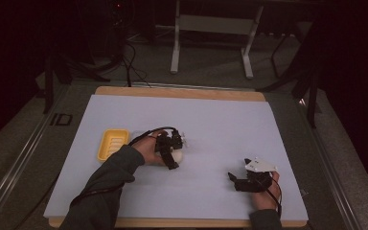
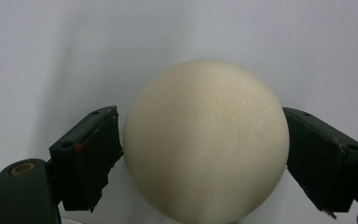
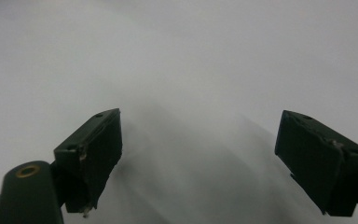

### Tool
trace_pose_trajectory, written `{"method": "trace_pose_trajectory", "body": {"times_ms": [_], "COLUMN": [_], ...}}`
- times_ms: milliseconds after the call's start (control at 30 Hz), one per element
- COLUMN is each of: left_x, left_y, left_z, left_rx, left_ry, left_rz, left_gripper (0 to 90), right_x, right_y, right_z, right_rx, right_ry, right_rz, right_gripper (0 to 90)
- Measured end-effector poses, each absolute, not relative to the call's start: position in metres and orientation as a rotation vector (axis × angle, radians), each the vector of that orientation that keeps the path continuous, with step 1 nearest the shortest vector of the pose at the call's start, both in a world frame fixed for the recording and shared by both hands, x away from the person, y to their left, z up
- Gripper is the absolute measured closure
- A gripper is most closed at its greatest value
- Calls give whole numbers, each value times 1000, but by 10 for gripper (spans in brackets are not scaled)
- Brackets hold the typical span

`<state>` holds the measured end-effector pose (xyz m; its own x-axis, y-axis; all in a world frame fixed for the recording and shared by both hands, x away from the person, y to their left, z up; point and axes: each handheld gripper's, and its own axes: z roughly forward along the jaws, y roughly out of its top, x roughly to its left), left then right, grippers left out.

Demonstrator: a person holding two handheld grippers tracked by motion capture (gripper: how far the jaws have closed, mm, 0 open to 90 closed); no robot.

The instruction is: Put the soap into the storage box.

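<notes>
A cream-white rounded lump, like a bar of soap [image 2: 205,144], lies on the pale mat, seen small near the centre-left [image 1: 177,156]. My left gripper [image 2: 203,154] stands open with one black jaw on each side of the soap, the pads right at its flanks. From above, the left gripper [image 1: 172,154] points down at the mat over the soap. A yellow ribbed dish [image 1: 112,143] sits just left of that hand. My right gripper [image 1: 233,179] rests low at the front right, open, with bare mat between its jaws [image 3: 198,158].
The pale mat [image 1: 220,120] covers a wooden board [image 1: 182,91]. Beyond the far edge stand white table legs [image 1: 175,48] and loose cables [image 1: 132,62] on the floor. Metal rails [image 1: 24,148] run along both sides.
</notes>
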<state>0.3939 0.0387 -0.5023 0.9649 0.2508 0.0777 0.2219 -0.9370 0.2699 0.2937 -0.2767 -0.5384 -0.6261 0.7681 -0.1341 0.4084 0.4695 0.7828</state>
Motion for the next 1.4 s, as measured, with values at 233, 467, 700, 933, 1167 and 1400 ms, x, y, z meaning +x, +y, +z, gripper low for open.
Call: {"method": "trace_pose_trajectory", "body": {"times_ms": [233, 467, 700, 933, 1167, 1400], "left_x": [396, 399, 400, 403, 405, 405], "left_y": [36, 33, 32, 34, 31, 32], "left_z": [-505, -505, -504, -504, -503, -503], "left_rx": [2891, 2909, 2909, 2907, 2929, 2931], "left_ry": [351, 352, 372, 383, 367, 367], "left_rz": [148, 118, 68, 36, 30, 33], "left_gripper": [156, 169, 234, 249, 252, 253], "right_x": [294, 294, 294, 294, 294, 294], "right_y": [-277, -277, -277, -277, -277, -277], "right_z": [-538, -538, -538, -538, -538, -538], "right_rx": [978, 979, 979, 978, 978, 977], "right_ry": [2248, 2248, 2249, 2249, 2249, 2250], "right_rz": [1012, 1012, 1011, 1011, 1013, 1013], "right_gripper": [146, 146, 146, 146, 146, 146]}}
